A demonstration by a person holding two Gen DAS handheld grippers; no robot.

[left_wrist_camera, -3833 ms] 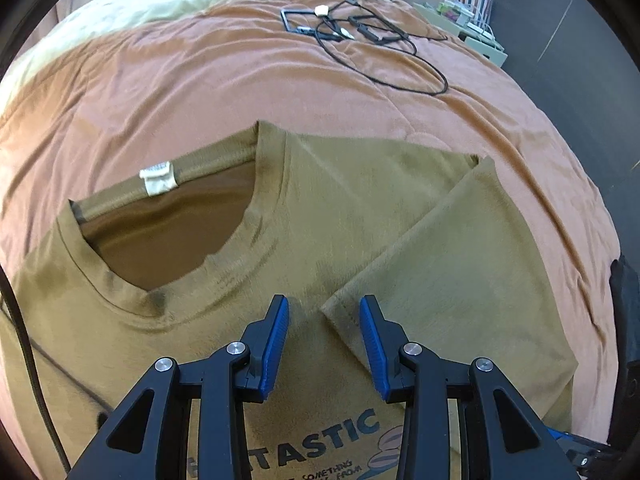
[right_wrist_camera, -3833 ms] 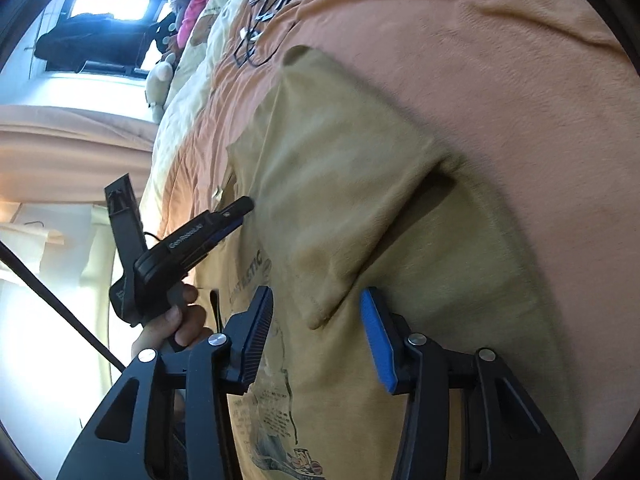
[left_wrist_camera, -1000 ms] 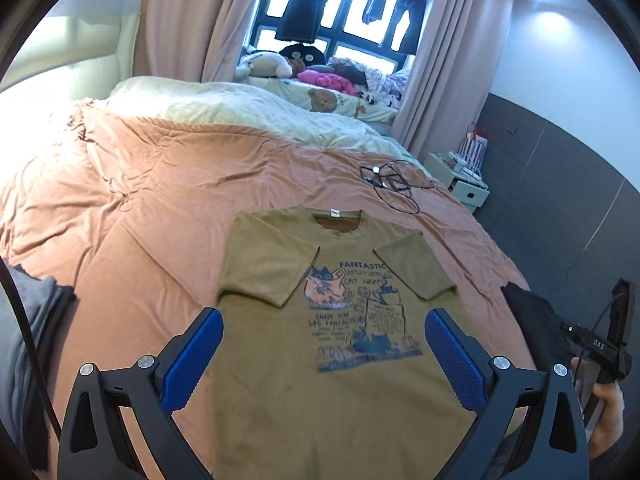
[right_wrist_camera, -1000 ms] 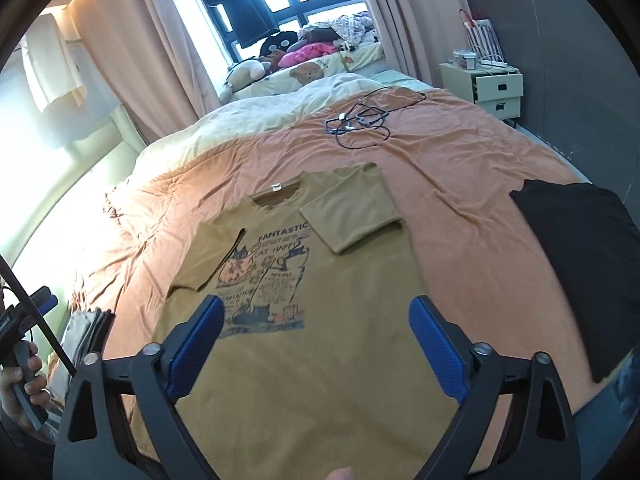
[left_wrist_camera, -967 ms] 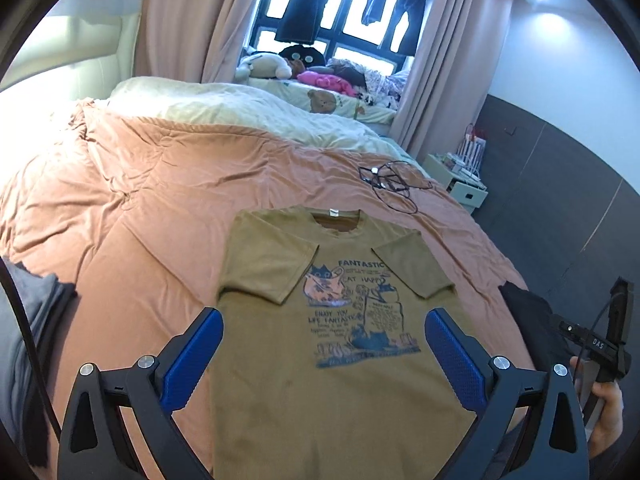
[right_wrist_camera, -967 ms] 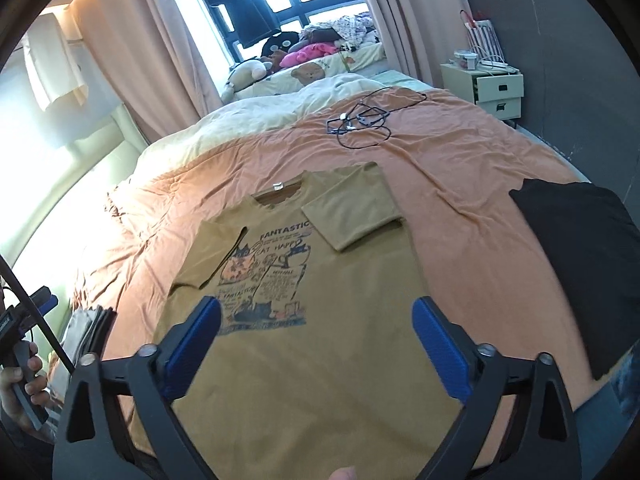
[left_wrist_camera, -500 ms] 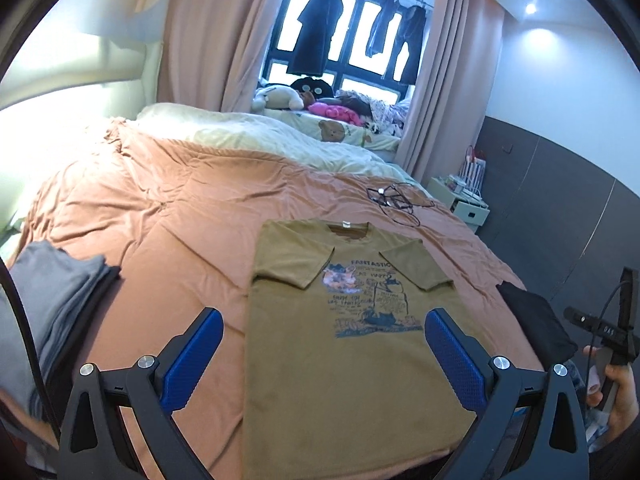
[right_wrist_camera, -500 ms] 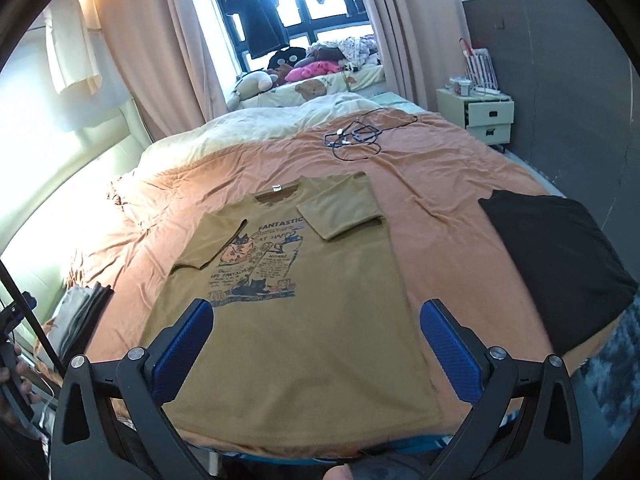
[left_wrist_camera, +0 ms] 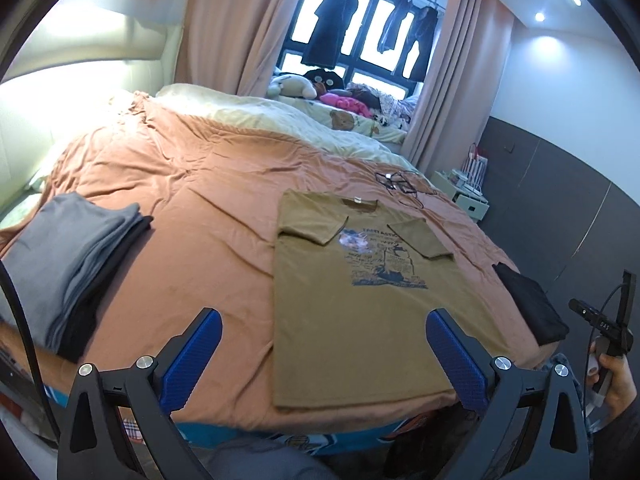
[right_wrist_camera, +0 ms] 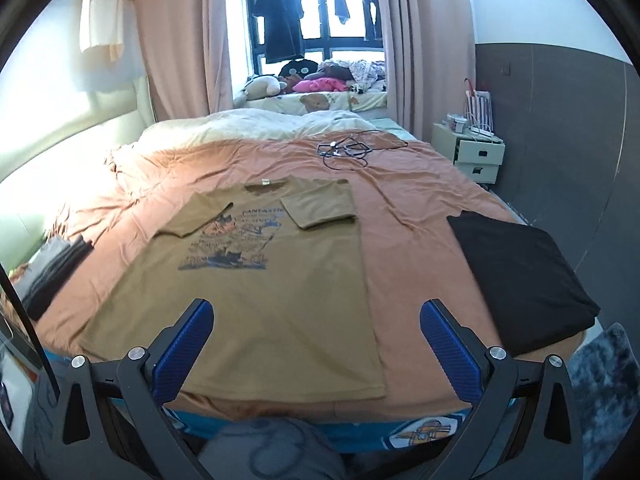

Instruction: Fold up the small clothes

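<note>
Left wrist view: olive-brown t-shirt (left_wrist_camera: 352,304) lies flat, print up, on the orange bedspread (left_wrist_camera: 192,208), both sleeves folded in over the chest, hem at the near bed edge. Left gripper (left_wrist_camera: 320,356) hangs above that hem, jaws spread wide and empty, not touching cloth. Right wrist view: right gripper (right_wrist_camera: 316,344) likewise gaping and empty over the hem; black garment (right_wrist_camera: 516,268) lies well right of the shirt, grey folded stack (left_wrist_camera: 68,264) left.

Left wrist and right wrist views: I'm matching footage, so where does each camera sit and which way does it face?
Left wrist: foot of the bed, facing the window over the olive T-shirt; own open jaws, plus the hand holding the other gripper.
Right wrist: further right, same heading; own open jaws only.
Shared: T-shirt, black garment, grey stack, cables.
</note>
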